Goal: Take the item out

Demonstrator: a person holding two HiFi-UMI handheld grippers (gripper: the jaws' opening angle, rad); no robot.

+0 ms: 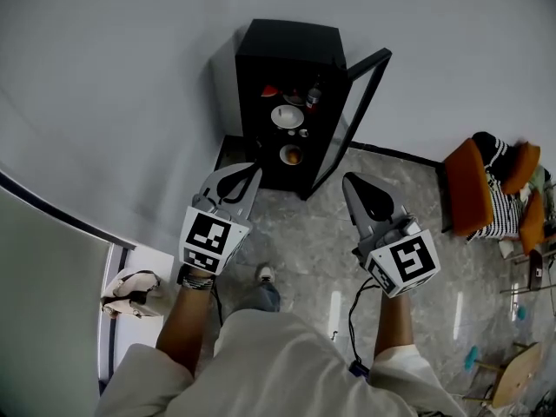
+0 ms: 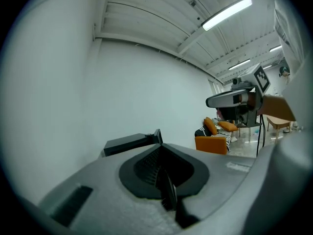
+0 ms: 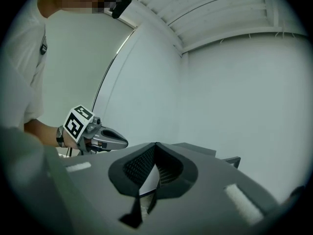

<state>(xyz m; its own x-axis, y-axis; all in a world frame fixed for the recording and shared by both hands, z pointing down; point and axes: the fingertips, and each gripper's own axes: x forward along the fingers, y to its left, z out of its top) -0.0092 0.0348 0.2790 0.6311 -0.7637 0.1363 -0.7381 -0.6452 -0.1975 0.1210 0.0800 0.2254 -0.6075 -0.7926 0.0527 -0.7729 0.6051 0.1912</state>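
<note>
- Square black-and-white marker patterns are shown on the cube of the left gripper (image 1: 250, 177) and the cube of the right gripper (image 1: 350, 182); these are the only clear print.
- A small patch on the person's white shirt (image 3: 29, 58) is too small to read.
- Both forearms are stretched forward, side by side and apart, and the grippers are held about level.
- Both grippers are pointed toward the black cabinet (image 1: 291, 37), which stands on the floor (image 1: 313, 241) against the wall. Neither is inside it.
- A beaded band (image 1: 197, 281) is worn on the left wrist.
- Left fingers (image 2: 157, 153) are seen pressed together with nothing between them.
- Right fingers (image 3: 161, 168) are closed tip to tip and hold nothing.
- The cabinet door (image 1: 360, 115) stands open to the right.
- The items sit on the cabinet shelves: a red thing (image 1: 270, 90) and a bottle (image 1: 313, 95) on top, a white bowl (image 1: 287, 116) below, and a bowl with an orange thing (image 1: 292, 155) lowest.
- None of the items is touched by a gripper.
- An orange chair (image 1: 469, 189) with striped cloth is seen at the right, well apart from the cabinet.
</note>
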